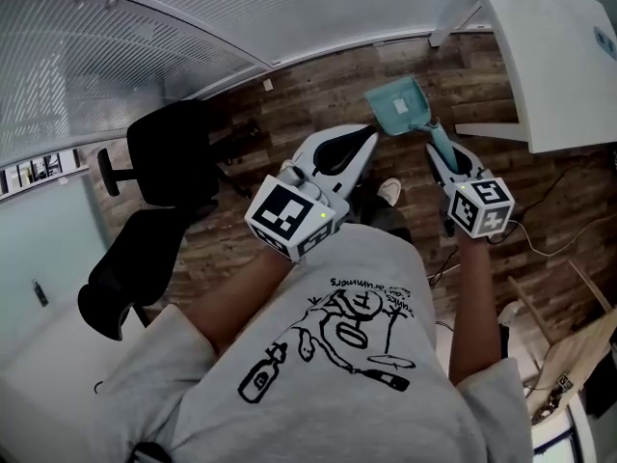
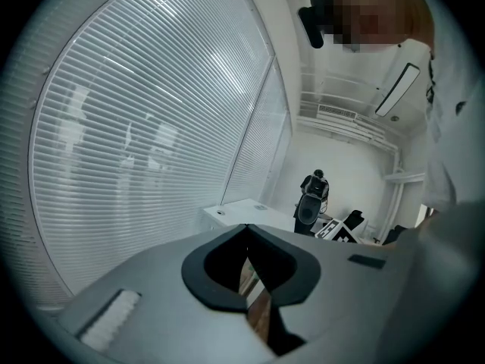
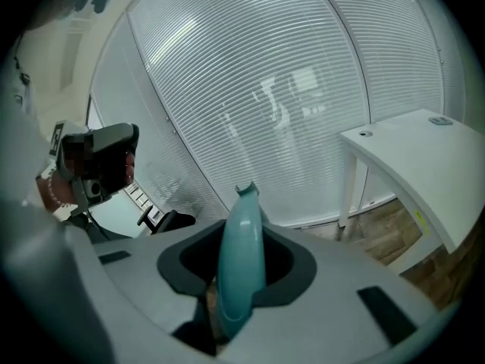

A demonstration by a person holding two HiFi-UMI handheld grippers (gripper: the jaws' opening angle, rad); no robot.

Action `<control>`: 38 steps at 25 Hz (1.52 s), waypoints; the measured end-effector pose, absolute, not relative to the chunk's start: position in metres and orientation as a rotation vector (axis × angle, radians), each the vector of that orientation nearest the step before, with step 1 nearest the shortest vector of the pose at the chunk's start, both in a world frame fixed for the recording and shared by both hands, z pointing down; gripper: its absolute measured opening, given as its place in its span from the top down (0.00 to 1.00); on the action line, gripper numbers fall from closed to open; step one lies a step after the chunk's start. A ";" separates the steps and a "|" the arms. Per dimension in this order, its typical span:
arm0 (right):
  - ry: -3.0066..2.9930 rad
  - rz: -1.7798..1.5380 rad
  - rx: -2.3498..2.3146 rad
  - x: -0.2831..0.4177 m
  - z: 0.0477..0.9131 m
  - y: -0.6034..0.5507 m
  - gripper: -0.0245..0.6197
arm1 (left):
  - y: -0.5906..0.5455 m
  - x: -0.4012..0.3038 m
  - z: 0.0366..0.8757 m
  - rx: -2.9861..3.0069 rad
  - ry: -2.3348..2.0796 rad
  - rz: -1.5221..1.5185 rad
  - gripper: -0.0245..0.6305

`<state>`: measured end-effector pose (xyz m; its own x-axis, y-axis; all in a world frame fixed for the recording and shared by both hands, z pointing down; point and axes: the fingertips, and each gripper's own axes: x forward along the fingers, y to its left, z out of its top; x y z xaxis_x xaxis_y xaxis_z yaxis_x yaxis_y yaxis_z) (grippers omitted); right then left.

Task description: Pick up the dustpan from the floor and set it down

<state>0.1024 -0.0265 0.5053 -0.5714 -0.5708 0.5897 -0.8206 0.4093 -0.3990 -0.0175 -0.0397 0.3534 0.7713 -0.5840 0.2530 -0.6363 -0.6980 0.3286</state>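
right gripper view: right claw (image 3: 241, 268) pinches the teal dustpan (image 1: 398, 104) by its handle; left claw (image 2: 247, 260) pressed together.

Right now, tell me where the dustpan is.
Head view, upper right: the teal dustpan is clamped by its handle in the right gripper, pan pointing toward the white desk.

To my left a black office chair (image 1: 159, 177) stands on the dark wood-plank floor (image 1: 318, 90); a white table (image 1: 549, 56) at my right, pale slatted blinds (image 1: 116, 37) ahead.
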 end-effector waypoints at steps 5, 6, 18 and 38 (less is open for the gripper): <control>-2.302 0.968 1.200 0.106 0.525 -0.025 0.83 | -0.039 -0.017 0.358 2.560 -0.928 0.182 0.96; -2.302 0.970 1.200 0.106 0.530 -0.025 0.83 | -0.039 -0.017 0.358 2.558 -0.929 0.182 0.96; -2.274 0.983 1.162 0.108 0.591 -0.025 0.83 | -0.036 -0.014 0.370 2.531 -0.918 0.202 0.96; -2.207 1.028 1.159 0.119 0.662 -0.041 0.83 | -0.037 -0.009 0.384 2.498 -0.901 0.245 0.96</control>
